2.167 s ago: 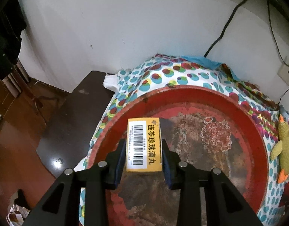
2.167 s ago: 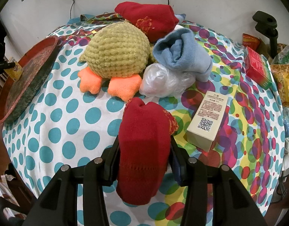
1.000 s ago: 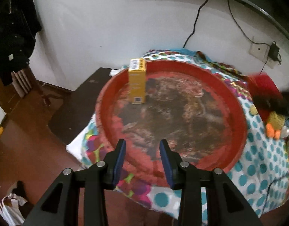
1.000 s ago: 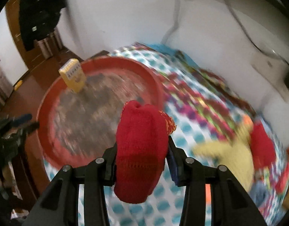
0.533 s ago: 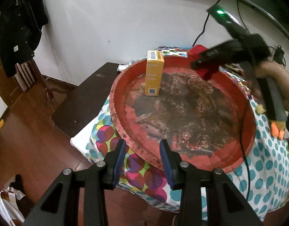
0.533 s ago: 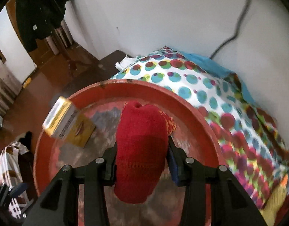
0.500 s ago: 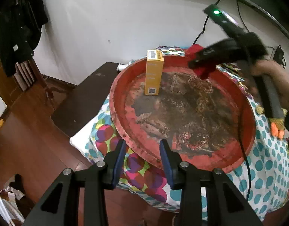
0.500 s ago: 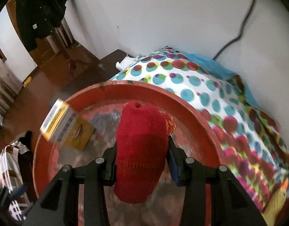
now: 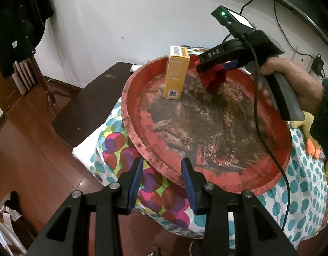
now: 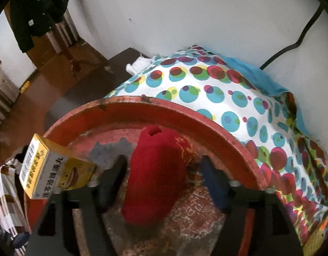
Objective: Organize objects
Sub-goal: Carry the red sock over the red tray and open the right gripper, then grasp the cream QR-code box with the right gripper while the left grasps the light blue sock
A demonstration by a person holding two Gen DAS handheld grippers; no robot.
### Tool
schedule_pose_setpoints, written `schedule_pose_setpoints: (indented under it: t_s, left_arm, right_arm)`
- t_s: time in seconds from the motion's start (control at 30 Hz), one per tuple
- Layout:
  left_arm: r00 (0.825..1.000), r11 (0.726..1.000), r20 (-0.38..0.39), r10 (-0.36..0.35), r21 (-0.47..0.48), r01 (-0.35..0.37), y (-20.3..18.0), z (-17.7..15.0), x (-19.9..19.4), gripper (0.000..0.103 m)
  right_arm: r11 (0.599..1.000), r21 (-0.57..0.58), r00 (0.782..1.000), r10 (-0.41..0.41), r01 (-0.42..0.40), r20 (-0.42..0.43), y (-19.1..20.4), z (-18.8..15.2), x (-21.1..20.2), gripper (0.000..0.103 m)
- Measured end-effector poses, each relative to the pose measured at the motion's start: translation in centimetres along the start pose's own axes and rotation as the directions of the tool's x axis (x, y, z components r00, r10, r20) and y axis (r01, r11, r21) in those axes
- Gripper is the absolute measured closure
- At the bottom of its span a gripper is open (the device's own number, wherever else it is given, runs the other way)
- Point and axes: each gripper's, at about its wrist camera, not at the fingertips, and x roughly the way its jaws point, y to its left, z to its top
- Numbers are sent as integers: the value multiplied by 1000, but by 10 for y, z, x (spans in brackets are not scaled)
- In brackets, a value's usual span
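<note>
Right wrist view: the right gripper is shown with its jaws spread wide, and the red sock lies between them with a gap visible on each side, so it appears released or very nearly so; whether either pad touches the knit cannot be told. The sock is positioned over the floor of the red tray, toward the tray's 12 o'clock rim. The yellow medicine box is seen at 9 o'clock from the sock, just beside it, standing upright in the tray. The polka-dot cloth is spread beyond the rim, from 12 to 3 o'clock.

In the left wrist view, the left gripper is held open and empty at the tray's 6 o'clock edge, well apart from the box and the sock.

Risk assessment: if the sock catches on a pad as the right gripper is withdrawn, it may be dragged back out. If the withdrawal path swings toward 9 o'clock, the upright box may be struck and toppled.
</note>
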Motion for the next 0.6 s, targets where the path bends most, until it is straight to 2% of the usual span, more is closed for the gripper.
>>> schedule_pose_setpoints:
  t_s: [0.17,0.27,0.37,0.43,0.5,0.6]
  left_arm:
    - [1000,1000,17,-1,14,0,-2,1,-11,65]
    - [999,999,29,-17,33,16,-9,5,-20,65]
    - [997,997,58,-48,70,44,-27,9,-31,65]
    - [995,993,65,-73,97,66,-41,11,-38,65]
    - [990,983,71,-124,142,113,-64,11,-46,65]
    - [982,962,61,-178,222,161,-104,9,-53,65]
  right_arm:
    - [1000,9,998,9,-10,69,-10,-12,-37,31]
    - [1000,14,993,-6,4,118,-21,-38,-77,31]
    - [999,29,985,-36,32,168,-38,-82,-122,30]
    - [995,75,978,-77,64,196,-54,-125,-156,30]
    - [991,105,973,-101,80,209,-68,-163,-180,30]
    - [972,156,957,-203,173,205,-93,-226,-214,30]
